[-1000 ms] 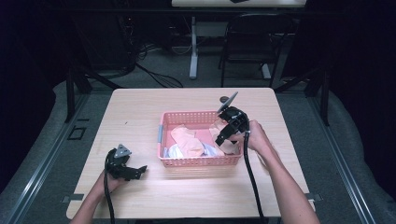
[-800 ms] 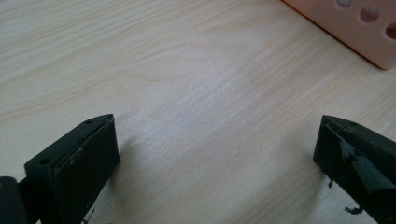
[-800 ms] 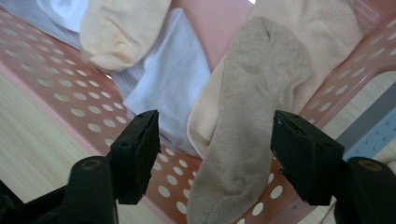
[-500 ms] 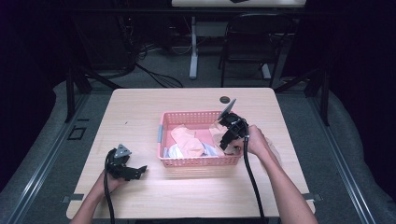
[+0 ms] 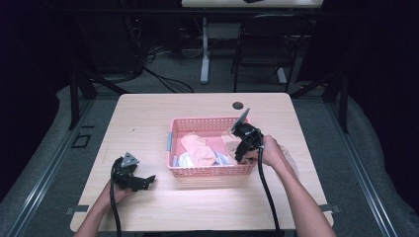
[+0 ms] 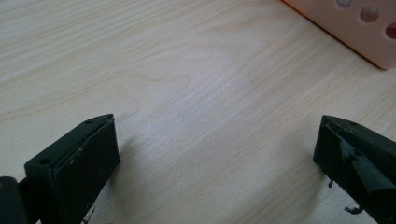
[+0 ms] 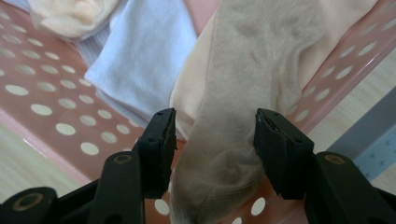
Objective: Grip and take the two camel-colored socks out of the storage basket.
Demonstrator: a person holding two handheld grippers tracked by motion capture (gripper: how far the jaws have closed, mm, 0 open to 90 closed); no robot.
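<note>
A pale wooden desk (image 5: 148, 128) stands in a dark room and carries a pink perforated basket (image 5: 197, 122). The right gripper (image 7: 212, 140) reaches into the basket's right end, tilted downward, the right hand (image 5: 271, 152) behind it. A beige sock (image 7: 247, 93) lies between its jaws, long axis running away from the camera along them. The jaws have just been closing; they flank the sock, pads not visibly pressing. The left gripper (image 6: 215, 154) rests low on the desk, jaws wide apart over bare wood.
</note>
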